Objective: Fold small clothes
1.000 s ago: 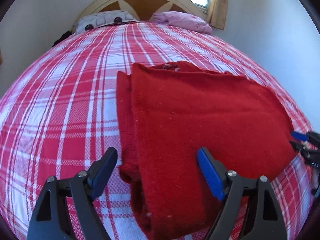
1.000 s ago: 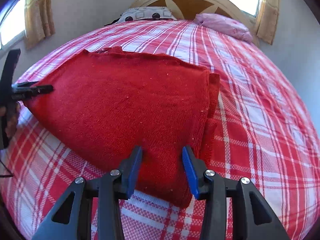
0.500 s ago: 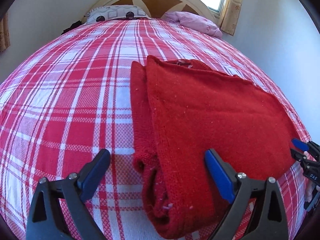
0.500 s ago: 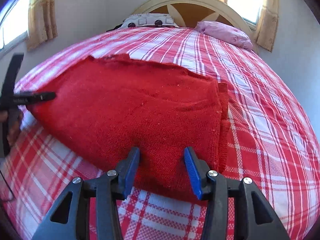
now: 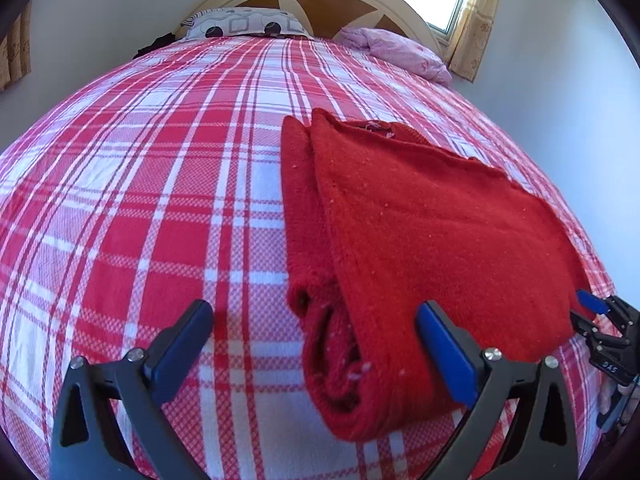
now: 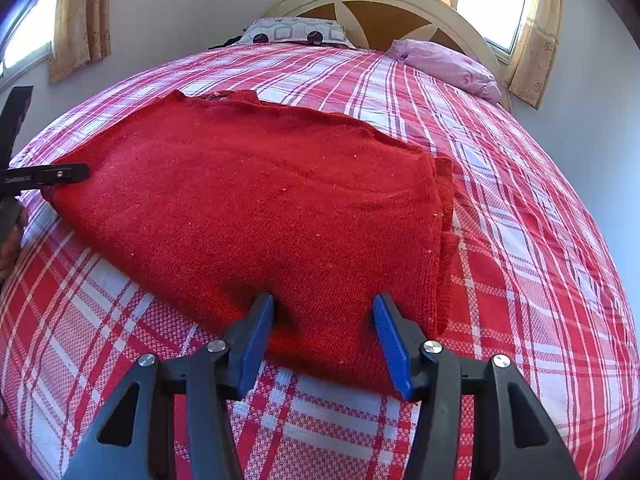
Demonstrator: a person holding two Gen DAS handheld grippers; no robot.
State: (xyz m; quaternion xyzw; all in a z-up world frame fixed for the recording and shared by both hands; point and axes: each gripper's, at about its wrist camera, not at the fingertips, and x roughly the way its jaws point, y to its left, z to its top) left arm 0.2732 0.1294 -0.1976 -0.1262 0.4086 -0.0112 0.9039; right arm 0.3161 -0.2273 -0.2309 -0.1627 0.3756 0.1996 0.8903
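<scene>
my left claw (image 5: 316,336) sits at the left end of the folded red sweater (image 5: 420,240); its jaws have just been opening and now stand as wide as they go, straddling the rolled edge of the knit without pressing it; the left finger (image 5: 182,344) is out over bare plaid bedspread (image 5: 140,200), the right finger (image 5: 446,354) sits over the top layer; the sweater lies flat on the bed, folded in on itself, with a second layer peeking out along its left side; moving right across the fabric, my right claw (image 6: 324,332) is at the near edge by the sweater's right corner; its jaws have just been opening too and are about halfway apart, the knit lying between the blue pads, which don't look to be squeezing it; from that view the left claw's black tip shows at the far left corner of the sweater; up at the head of the bed there's a patterned pillow (image 6: 296,32) and a pink pillow (image 6: 452,66) against the arched headboard (image 6: 384,4), with curtained windows on both sides.
</scene>
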